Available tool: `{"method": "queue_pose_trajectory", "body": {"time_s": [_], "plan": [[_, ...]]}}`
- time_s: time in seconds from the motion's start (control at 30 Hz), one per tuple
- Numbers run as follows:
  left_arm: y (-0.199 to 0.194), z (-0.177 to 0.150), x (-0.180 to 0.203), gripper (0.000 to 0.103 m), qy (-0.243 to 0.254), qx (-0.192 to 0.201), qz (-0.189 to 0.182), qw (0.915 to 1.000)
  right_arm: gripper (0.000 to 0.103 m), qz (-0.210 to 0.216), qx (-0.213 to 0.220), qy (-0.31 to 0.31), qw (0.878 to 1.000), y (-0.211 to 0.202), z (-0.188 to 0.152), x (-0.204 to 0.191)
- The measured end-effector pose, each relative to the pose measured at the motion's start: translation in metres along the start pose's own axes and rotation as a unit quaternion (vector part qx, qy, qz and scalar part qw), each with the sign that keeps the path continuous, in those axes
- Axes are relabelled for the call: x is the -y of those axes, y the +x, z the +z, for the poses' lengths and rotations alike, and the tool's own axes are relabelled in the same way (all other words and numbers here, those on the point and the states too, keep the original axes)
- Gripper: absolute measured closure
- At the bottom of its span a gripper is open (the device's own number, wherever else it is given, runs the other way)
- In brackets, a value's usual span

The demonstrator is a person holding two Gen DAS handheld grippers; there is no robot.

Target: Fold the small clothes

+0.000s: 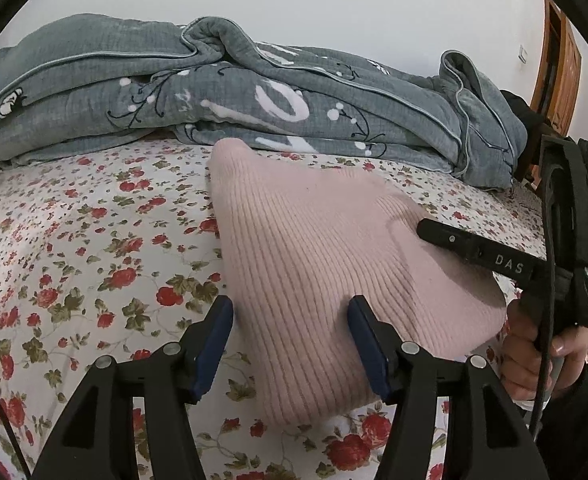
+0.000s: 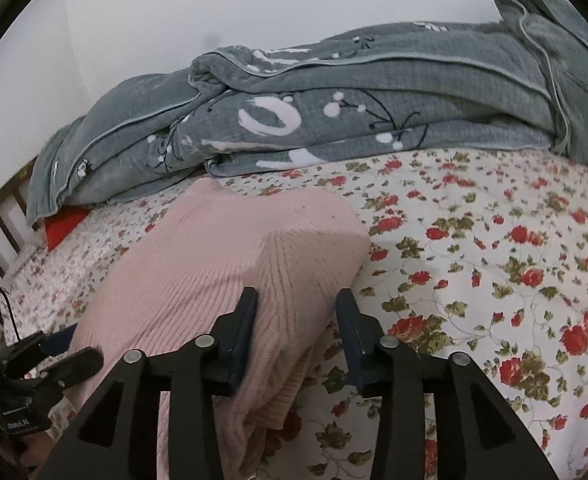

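Sweater: a pink ribbed sweater (image 1: 318, 264) lay on the bed, already doubled into a thick bundle, around the middle of the flowered sheet and nearer the front edge than the far one.
Why it lay so: the bundle looked part-folded, its layers stacked and one end puffed up rather than flat, so I judged the fold was under way and not yet pressed down.
Left gripper: the left gripper (image 1: 292, 344) was spread, its blue pads either side of the sweater's near edge; the left pad stood off the cloth over the sheet, so nothing was pinched.
Right gripper: the right gripper (image 2: 296, 332) was also parted, with a fold of the sweater lying between its fingers; the left pad touched the knit, the right pad stood clear, so it was no firm grip.
Why held so: both sat at the sweater's near side, which I read as steadying or smoothing the bundle between folds.
Hand: the person's hand (image 1: 542, 352) was wrapped round the right gripper's handle at the sweater's right end.
Bed: the flowered sheet (image 2: 494, 264) carried everything.
Blanket: a grey blanket (image 1: 214, 100) was heaped along the bed's far edge, just behind the sweater's far tip.
Containers: none in view; no basket, box or drawer for the folded clothes.
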State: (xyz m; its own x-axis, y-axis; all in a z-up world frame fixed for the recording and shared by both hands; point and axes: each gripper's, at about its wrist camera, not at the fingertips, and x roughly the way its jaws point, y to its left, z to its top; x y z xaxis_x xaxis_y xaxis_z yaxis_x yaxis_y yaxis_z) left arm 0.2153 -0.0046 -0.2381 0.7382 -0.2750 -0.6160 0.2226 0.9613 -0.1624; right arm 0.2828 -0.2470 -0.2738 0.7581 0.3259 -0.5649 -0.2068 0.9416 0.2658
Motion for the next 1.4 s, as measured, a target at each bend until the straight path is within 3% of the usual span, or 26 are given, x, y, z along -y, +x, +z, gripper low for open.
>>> {"method": "queue_pose_trajectory", "body": {"time_s": [0.1, 0.3, 0.5, 0.67, 0.9, 1.07, 1.23, 1.4], "plan": [[-0.003, 0.001, 0.0, 0.043, 0.001, 0.006, 0.007, 1.0, 0.057, -0.008, -0.007, 0.0, 1.0, -0.001, 0.003, -0.001], [-0.01, 0.002, -0.001, 0.043, -0.002, 0.021, 0.014, 0.9997, 0.057, -0.017, 0.014, 0.002, 1.0, -0.026, 0.008, -0.002], [-0.01, 0.009, -0.012, 0.043, -0.046, 0.027, 0.01, 0.9985, 0.057, -0.017, 0.01, 0.006, 1.0, -0.039, -0.003, 0.0], [0.003, 0.011, -0.016, 0.042, -0.071, 0.006, 0.008, 0.9974, 0.057, -0.023, 0.0, -0.011, 1.0, -0.035, -0.015, -0.004], [0.011, 0.01, -0.01, 0.04, -0.072, 0.002, 0.011, 0.9973, 0.058, -0.023, -0.015, -0.009, 1.0, -0.027, -0.019, 0.001], [0.005, 0.012, -0.011, 0.04, -0.074, 0.025, 0.029, 0.9965, 0.058, 0.002, 0.015, -0.005, 1.0, -0.045, -0.014, 0.003], [0.007, 0.013, -0.009, 0.04, -0.073, 0.026, 0.039, 0.9962, 0.058, -0.009, -0.014, -0.023, 1.0, -0.03, -0.023, -0.003], [0.012, 0.012, -0.003, 0.039, -0.054, 0.022, 0.054, 0.9968, 0.057, -0.001, -0.01, -0.014, 1.0, -0.028, -0.023, 0.002]]}}
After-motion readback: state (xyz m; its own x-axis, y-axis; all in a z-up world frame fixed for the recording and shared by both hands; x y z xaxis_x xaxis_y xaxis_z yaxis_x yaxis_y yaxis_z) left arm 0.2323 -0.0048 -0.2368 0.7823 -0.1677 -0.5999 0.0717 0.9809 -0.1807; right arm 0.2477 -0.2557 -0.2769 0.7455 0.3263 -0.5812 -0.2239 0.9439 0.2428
